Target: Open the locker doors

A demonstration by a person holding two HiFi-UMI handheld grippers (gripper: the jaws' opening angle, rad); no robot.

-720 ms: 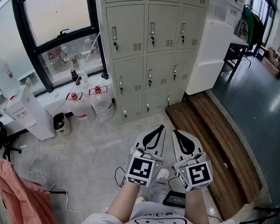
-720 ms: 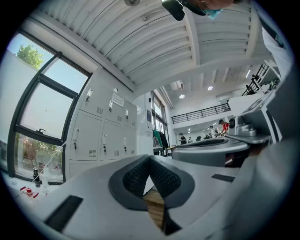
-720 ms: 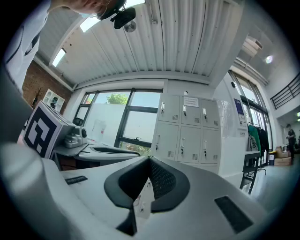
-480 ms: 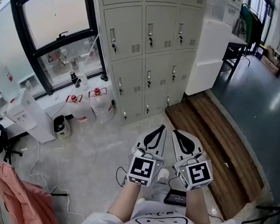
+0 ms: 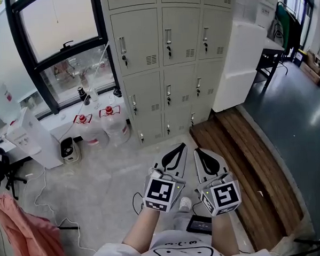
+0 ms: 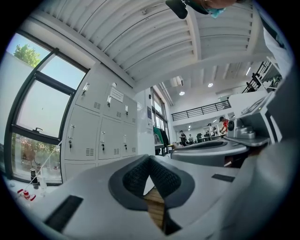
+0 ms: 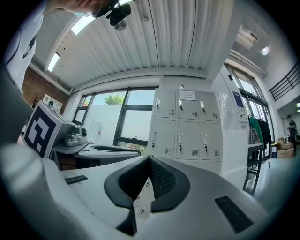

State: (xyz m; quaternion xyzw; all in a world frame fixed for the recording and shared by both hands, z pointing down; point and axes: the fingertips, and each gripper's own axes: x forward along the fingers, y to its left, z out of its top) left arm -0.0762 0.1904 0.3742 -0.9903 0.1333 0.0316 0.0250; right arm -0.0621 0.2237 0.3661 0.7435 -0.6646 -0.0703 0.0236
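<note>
I'm at the approach step, and nothing has been opened yet. The bank of pale grey metal lockers (image 5: pixel 167 60) stands at twelve o'clock from my claws and well apart from them. Every door I can see on it sits flush and shut, each with a slim upright handle (image 5: pixel 168 36) and a small lock below it. The right gripper view shows the same doors dead ahead, all closed.

The left claw (image 5: pixel 181 146) and the right claw (image 5: pixel 199 150) ride side by side and level, down at six o'clock in the head view, both aimed toward the lockers. In its own view the left claw's ribbed pads (image 6: pixel 136 176) meet at their tips, with only floor showing through the slot behind them. The right claw's jaws are likewise pressed together. Neither has hold of anything.

Two clear water jugs with red caps (image 5: pixel 115 122) sit on the floor at ten o'clock, just beside the lockers' left end. A strip of brown wooden plank flooring (image 5: pixel 242 163) runs along at three o'clock.

By my reckoning the next move calls for bringing the rig in close and spreading one claw. I would then line it up on a handle so the jaws can pinch or hook it and swing the door out. I'd choose a door at claw height and keep the other claw out of the door's swing.
</note>
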